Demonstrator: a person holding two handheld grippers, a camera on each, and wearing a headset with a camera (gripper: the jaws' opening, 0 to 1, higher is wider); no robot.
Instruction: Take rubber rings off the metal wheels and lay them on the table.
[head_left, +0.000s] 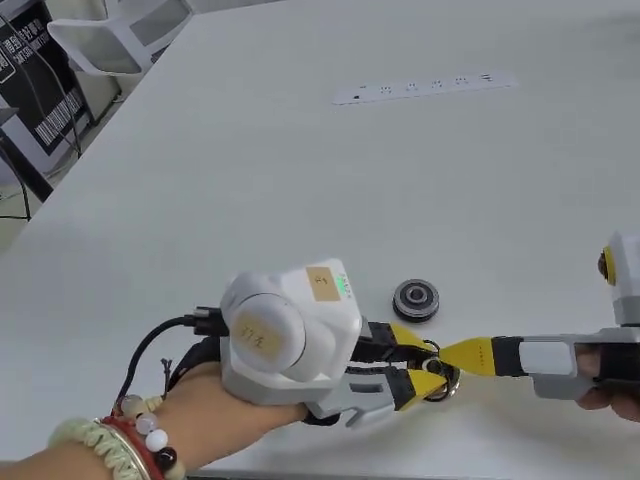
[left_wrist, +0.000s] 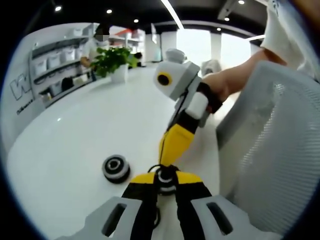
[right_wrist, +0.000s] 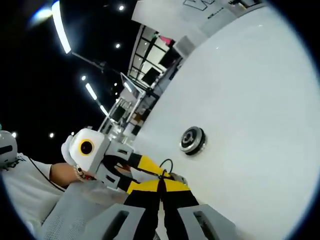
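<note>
Across the white table (head_left: 300, 150), the left gripper (head_left: 432, 365) had its jaws clamped on a metal wheel (left_wrist: 167, 181). The right gripper (head_left: 452, 357) met that wheel head-on, jaws pinched together on its rubber ring (right_wrist: 163, 164). The way off looked to be straight back.

We find the left gripper (head_left: 422, 362) near the table (head_left: 300, 180) front edge, a metal wheel (head_left: 445, 381) between its jaws. The right gripper (head_left: 450, 356) meets its rubber ring (right_wrist: 166, 160) from the right. A second wheel (head_left: 416, 299) lies just behind, and a power strip (head_left: 425, 87) far back.
</note>
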